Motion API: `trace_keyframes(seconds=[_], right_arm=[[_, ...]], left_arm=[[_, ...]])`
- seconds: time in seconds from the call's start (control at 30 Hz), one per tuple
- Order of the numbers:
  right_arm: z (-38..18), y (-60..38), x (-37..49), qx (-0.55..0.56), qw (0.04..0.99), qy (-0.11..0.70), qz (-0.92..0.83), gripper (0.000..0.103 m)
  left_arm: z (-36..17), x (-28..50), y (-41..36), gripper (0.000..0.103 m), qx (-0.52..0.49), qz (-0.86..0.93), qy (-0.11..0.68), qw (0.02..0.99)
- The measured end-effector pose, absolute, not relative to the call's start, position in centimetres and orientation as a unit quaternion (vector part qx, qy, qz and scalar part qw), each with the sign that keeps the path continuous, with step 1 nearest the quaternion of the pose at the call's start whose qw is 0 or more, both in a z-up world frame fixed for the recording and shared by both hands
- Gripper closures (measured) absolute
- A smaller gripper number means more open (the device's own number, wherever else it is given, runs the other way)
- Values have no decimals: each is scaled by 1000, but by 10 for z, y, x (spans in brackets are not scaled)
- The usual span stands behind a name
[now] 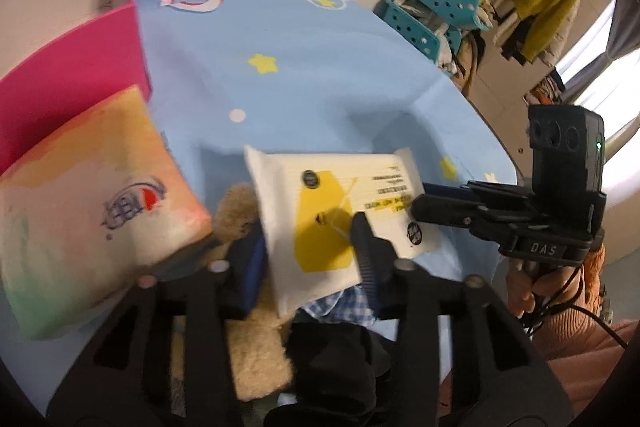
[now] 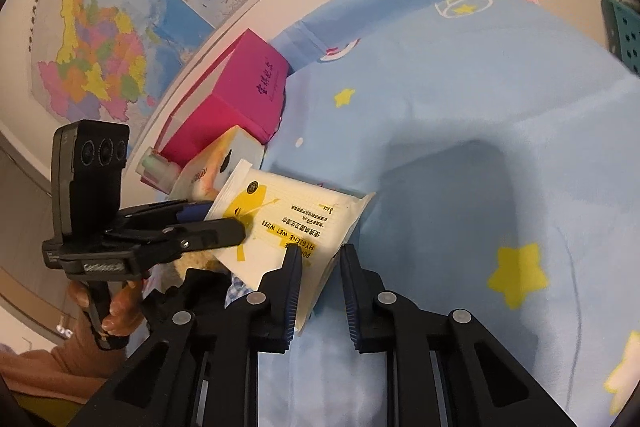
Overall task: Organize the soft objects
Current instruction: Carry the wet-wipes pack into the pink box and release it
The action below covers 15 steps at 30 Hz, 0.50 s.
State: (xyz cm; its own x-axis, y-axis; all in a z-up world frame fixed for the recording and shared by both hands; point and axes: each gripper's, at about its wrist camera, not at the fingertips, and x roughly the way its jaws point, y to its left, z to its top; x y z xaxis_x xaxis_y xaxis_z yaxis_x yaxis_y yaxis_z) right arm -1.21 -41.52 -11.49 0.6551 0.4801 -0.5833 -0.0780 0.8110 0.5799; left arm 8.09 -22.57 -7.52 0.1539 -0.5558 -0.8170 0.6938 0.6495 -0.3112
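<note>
The blue bed sheet spreads ahead of both grippers; the pink box sits beyond my left gripper, which pinches the wet-wipe pack at its near end; that pack looks light, soft and slippery, best taken by a sealed edge; my right gripper stands spread, the pack's corner between its fingers.

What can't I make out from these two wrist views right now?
- Plush toy: left wrist view, mostly hidden under the wet wipes pack and the left claw.
- Tissue pack: right wrist view, mostly covered by the wipes.
- Pink box: left wrist view, cut off by the edge; contents unseen.
- Right claw: whether its pads actually clamp the wipes' corner is unclear.
</note>
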Motion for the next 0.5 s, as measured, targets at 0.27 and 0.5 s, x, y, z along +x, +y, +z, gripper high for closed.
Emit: trace_keyframes(seconds=[0.27,0.5], right_arm=[[-69,-401,0,215,892,355,181,84],[-17,-370,38,161,906,322,223,84]], left_arm=[[-37,76,-203,66,62,-395,462,792],[7,98,-161,66,30,-360,427,829]])
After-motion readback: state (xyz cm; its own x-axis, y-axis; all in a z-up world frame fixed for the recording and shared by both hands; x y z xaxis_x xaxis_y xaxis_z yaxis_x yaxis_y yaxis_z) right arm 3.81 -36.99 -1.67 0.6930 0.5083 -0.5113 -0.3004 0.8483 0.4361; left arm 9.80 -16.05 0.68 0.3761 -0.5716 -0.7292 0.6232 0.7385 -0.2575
